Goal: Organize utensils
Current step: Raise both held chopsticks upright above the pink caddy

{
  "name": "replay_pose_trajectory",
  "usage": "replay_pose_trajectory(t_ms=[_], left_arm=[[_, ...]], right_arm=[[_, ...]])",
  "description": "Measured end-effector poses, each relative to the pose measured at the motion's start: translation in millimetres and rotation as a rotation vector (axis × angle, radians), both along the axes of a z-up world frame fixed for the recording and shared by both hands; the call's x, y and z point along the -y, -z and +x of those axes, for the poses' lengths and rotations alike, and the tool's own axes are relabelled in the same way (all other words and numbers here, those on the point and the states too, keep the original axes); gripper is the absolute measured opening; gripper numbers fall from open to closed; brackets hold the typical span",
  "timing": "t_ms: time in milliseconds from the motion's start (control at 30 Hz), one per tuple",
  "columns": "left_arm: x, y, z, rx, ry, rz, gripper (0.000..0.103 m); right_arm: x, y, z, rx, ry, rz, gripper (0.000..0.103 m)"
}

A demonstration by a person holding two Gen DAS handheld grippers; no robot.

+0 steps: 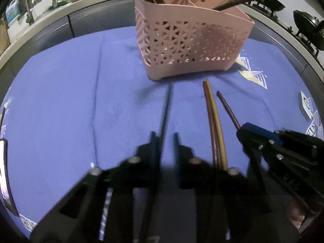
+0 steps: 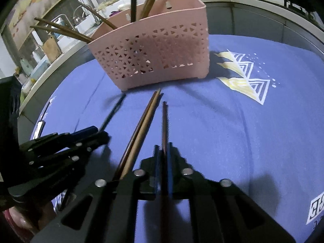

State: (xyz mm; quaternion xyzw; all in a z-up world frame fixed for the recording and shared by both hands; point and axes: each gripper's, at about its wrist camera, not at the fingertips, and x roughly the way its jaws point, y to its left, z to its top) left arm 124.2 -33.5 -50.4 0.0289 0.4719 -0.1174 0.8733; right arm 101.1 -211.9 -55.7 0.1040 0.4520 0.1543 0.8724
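The worktop (image 2: 202,141) under its blue cloth carries the pink basket (image 2: 154,60), which already holds several sticks leaning out at odd angles. Those are my first worry: as I bring new ones in, a tip could catch a leaning stick or the basket's rim and tip the light plastic over, or I could drop into the wrong compartment.

My left fingers (image 1: 165,139) are pinched nearly together on a thin black chopstick (image 1: 167,105). It blurs in the left view, so my hold may be loose; so thin a stick could swivel or slide out. My right fingers (image 2: 164,151) are narrow too, clamped on a dark brown chopstick (image 2: 165,121). I hold both near the back end, so the long free part may droop or swing.

Both held sticks run lengthwise away from me, tips toward the basket's near wall, stopping short of it. Between them a loose pair of tan chopsticks (image 2: 141,125) lies on the cloth, long axis the same way, tips near the basket's foot. A careless sweep could knock it.
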Motion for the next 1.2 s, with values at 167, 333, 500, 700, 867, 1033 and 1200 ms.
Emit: replay_pose_trajectory(t_ms=[167, 333, 500, 700, 867, 1033, 1200], left_arm=[[-24.4, -17.3, -6.9, -0.011, -0.01, -0.123, 0.004], [-38.4, -65.2, -31.8, 0.099, 0.018, -0.241, 0.004], [-42.0, -124.9, -44.5, 0.235, 0.038, -0.302, 0.004], [-48.1, -194.5, -35.8, 0.395, 0.042, -0.35, 0.004], [-46.6, -240.6, -7.5, 0.496, -0.007, -0.364, 0.004], [-39.5, -257.7, 28.3, 0.542, -0.04, -0.315, 0.004], [-27.7, -241.7, 52.1, 0.498, -0.03, -0.268, 0.004]], right_arm=[[14.8, -22.2, -23.1, 0.086, -0.032, 0.095, 0.005], [21.7, -63.2, -42.3, 0.231, -0.078, 0.157, 0.005], [28.8, -109.4, -46.2, 0.363, -0.067, 0.24, 0.005], [26.5, -174.2, -19.4, 0.505, -0.037, 0.251, 0.005], [21.3, -221.7, 14.7, 0.612, 0.006, 0.232, 0.005], [11.5, -237.9, 44.3, 0.657, 0.013, 0.179, 0.003], [5.5, -227.6, 63.8, 0.643, -0.005, 0.158, 0.003]])
